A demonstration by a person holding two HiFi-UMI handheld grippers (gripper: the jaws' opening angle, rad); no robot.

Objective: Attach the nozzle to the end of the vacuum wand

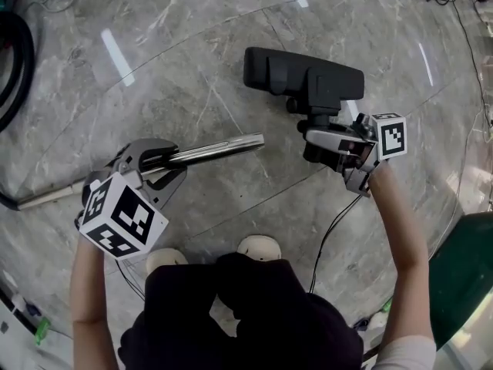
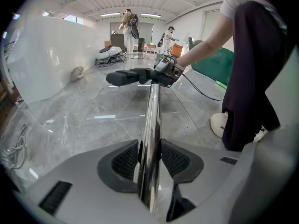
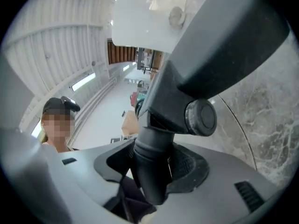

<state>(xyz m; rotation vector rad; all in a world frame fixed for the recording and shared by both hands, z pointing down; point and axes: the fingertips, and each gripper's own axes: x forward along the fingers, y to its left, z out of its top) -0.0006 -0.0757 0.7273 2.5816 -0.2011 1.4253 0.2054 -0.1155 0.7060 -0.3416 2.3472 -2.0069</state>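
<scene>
While your left gripper [image 1: 158,163] pinches the chrome vacuum wand [image 1: 219,147], your right gripper [image 1: 327,141] clamps the black nozzle [image 1: 302,72] by its neck, near the wand's open end but not touching it, over a marble floor [image 1: 192,60].

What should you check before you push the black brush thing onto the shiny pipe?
1. The left claw squeezes the wand: ok.
2. The right claw squeezes the nozzle by its neck: ok.
3. The wand's open end is bare: ok.
4. The nozzle sits on the wand: not ok, there is a gap between them.
5. The neck lines up with the wand's open end: cannot tell.
</scene>
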